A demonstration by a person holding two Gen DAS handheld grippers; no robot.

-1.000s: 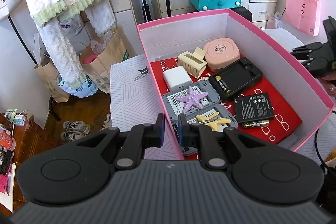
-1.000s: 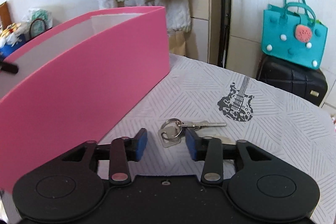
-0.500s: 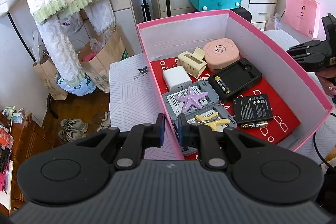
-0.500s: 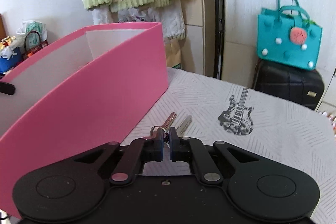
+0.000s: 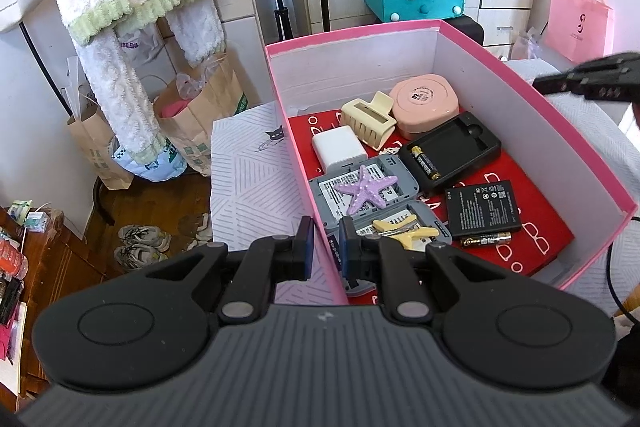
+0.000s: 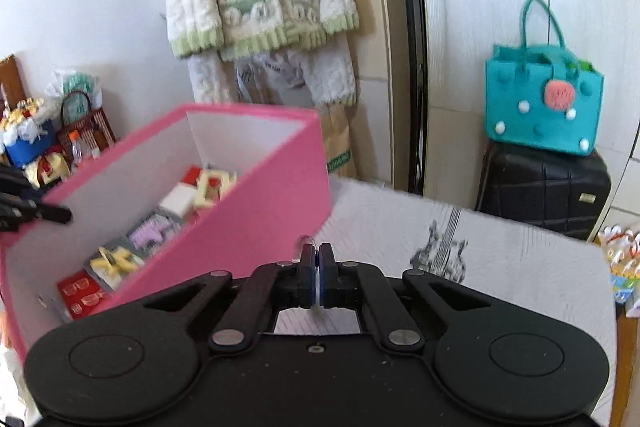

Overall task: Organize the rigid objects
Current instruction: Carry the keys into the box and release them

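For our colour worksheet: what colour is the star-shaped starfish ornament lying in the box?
Pale purple starfish ornament, clearest in the left wrist view.

Open pink box (image 5: 520, 75), white-lined, is seen upright on the table, containing a purple starfish (image 5: 365, 190), batteries and a clip.

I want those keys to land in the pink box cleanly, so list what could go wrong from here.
1. The right gripper pinches the keys by a thin edge only; they may swing or slip out on the way.
2. The box is crowded, so the keys could land on the starfish or clip.
3. The left gripper clamps the box wall; a bump could tip it.
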